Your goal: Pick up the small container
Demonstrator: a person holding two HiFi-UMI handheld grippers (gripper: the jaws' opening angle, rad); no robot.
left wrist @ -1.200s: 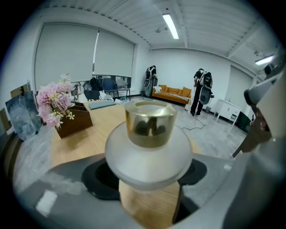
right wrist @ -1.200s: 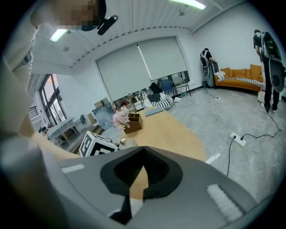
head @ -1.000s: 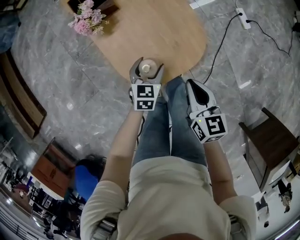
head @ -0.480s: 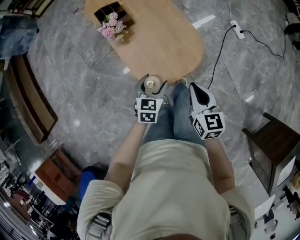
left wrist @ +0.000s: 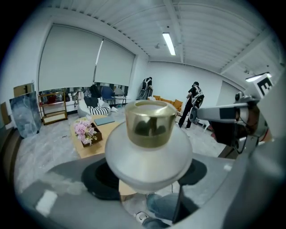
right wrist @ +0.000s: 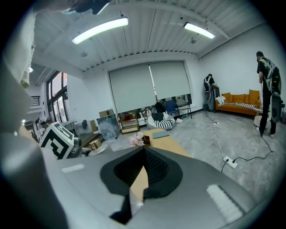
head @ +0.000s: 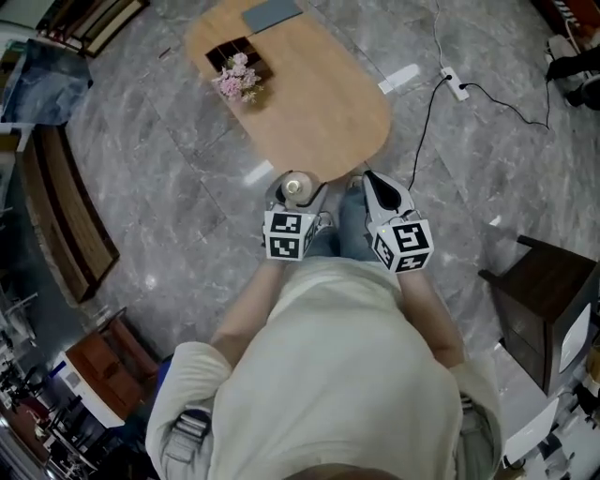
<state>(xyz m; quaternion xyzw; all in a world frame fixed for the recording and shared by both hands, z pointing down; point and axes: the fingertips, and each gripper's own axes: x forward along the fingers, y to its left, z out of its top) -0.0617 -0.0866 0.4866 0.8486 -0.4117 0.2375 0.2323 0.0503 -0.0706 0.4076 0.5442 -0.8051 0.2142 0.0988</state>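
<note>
The small container (head: pixel 294 187), a round white pot with a gold lid (left wrist: pixel 149 121), sits between the jaws of my left gripper (head: pixel 294 194), which is shut on its white body (left wrist: pixel 147 156). It hangs in the air at the near edge of the oval wooden table (head: pixel 319 94). My right gripper (head: pixel 379 191) is beside it on the right, shut with nothing in it; only a thin slit shows between its jaws (right wrist: pixel 137 179). The right gripper view also catches the container (right wrist: pixel 94 144) at its left.
A box of pink flowers (head: pixel 239 75) and a grey pad (head: pixel 272 13) lie on the table's far part. A power strip (head: pixel 452 82) with its cable lies on the marble floor at right. A dark chair (head: pixel 548 300) stands right, a long bench (head: pixel 66 216) left. People stand in the room behind.
The head view has pulled back and upward. Both grippers have drawn toward the body, the left still holding the container, which now sits at the table's near edge.
</note>
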